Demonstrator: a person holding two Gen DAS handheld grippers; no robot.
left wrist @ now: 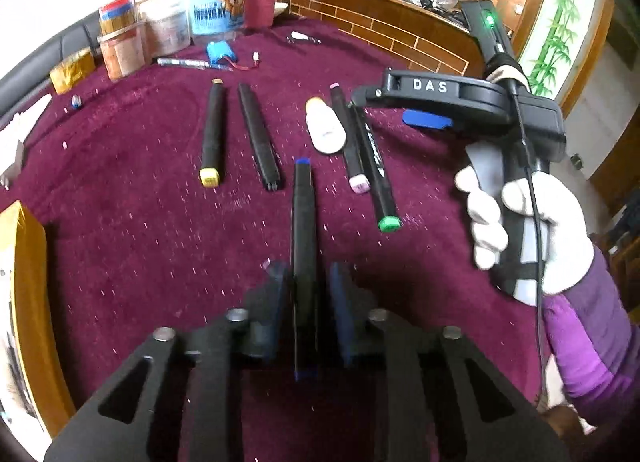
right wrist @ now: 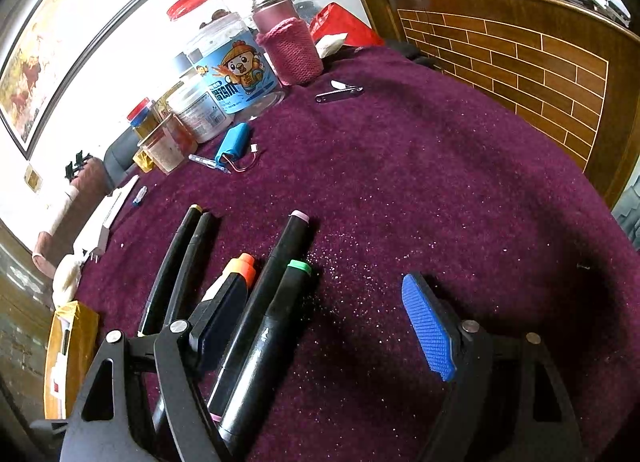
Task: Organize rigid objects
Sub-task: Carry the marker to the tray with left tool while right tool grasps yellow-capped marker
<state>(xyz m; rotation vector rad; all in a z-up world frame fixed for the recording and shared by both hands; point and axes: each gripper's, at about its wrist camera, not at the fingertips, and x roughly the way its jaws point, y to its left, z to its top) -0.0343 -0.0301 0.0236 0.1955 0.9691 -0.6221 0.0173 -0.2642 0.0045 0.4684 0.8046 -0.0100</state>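
Markers lie in a loose row on the maroon tablecloth [left wrist: 120, 246]: yellow-capped marker [left wrist: 211, 134], plain black marker [left wrist: 259, 138], then the blue-capped marker [left wrist: 303, 230] pinched by the left gripper [left wrist: 305, 302]; pink-capped marker [left wrist: 349, 142] and green-capped marker [left wrist: 376, 170] touching; right gripper [right wrist: 320, 326] spread wide above them

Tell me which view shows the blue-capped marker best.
The left wrist view: the blue-capped marker lies centered between the left gripper's fingers, its whole length visible. The right wrist view does not show it.
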